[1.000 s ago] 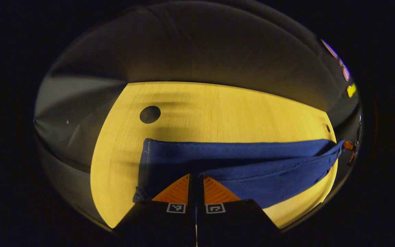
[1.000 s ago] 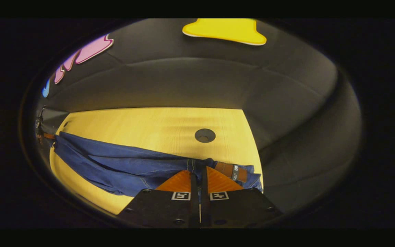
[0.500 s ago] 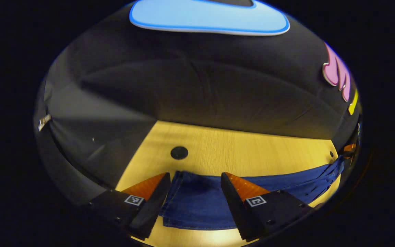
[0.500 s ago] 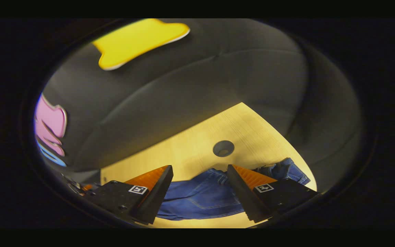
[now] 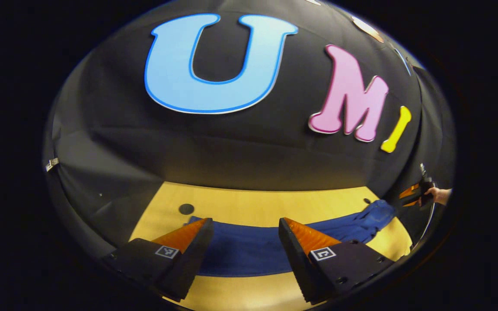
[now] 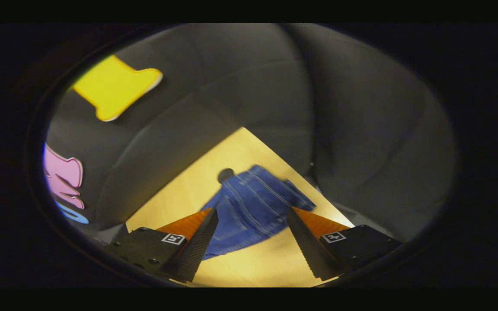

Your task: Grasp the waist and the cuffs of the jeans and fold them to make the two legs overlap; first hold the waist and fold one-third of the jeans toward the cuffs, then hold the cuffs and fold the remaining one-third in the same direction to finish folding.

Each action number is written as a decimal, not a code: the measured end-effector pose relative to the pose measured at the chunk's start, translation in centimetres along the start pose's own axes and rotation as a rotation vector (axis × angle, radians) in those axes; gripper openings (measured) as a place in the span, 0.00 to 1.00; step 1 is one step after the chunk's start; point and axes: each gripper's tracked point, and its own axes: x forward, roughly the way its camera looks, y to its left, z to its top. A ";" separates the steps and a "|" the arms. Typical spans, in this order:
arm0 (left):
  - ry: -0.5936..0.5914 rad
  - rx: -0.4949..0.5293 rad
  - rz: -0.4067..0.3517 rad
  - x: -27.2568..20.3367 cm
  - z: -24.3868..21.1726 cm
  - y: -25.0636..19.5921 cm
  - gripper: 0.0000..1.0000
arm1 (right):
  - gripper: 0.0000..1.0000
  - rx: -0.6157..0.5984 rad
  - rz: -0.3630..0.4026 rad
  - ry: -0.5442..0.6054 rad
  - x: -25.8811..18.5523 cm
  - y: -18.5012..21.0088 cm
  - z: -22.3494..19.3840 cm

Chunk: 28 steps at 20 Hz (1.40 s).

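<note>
The blue jeans [image 5: 249,252] lie flat on the yellow wooden table [image 5: 275,205] as one long strip, legs overlapped. In the left gripper view the cuff end lies below and beyond my left gripper [image 5: 244,222], which is open and holds nothing. The strip runs right to the waist end [image 5: 376,214]. Far right, a hand [image 5: 442,195] holds the right gripper [image 5: 411,196] just past the waist. In the right gripper view the crumpled waist of the jeans [image 6: 253,201] lies ahead of my open right gripper [image 6: 252,211], apart from its orange fingers [image 6: 318,222].
A round dark hole [image 5: 186,209] is in the table beyond the cuff end. Another hole [image 6: 226,175] sits just past the waist. The table's right edge [image 6: 301,175] runs close to the waist. Bare wood [image 6: 253,263] lies in front of the jeans. Black cloth walls surround the table.
Both grippers were shut on the jeans one second ago. They opened, let the cloth go and have lifted and tilted up away from it. The jeans now rest on the table.
</note>
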 end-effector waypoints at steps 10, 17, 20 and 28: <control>0.080 0.025 -0.020 -0.5 -3.4 -4.8 0.95 | 0.98 0.291 -0.055 -0.002 3.2 -1.6 -0.4; 0.117 0.020 0.028 -1.9 -5.7 -6.3 0.95 | 0.08 0.251 0.047 -0.074 3.8 -0.3 0.9; 0.117 0.015 0.002 -2.8 -6.3 -6.3 0.94 | 0.08 0.197 0.135 -0.178 0.9 3.0 2.6; 0.118 -0.017 -0.098 -7.8 -8.2 -2.5 0.95 | 0.11 -0.251 0.262 -0.420 -12.7 17.5 -0.6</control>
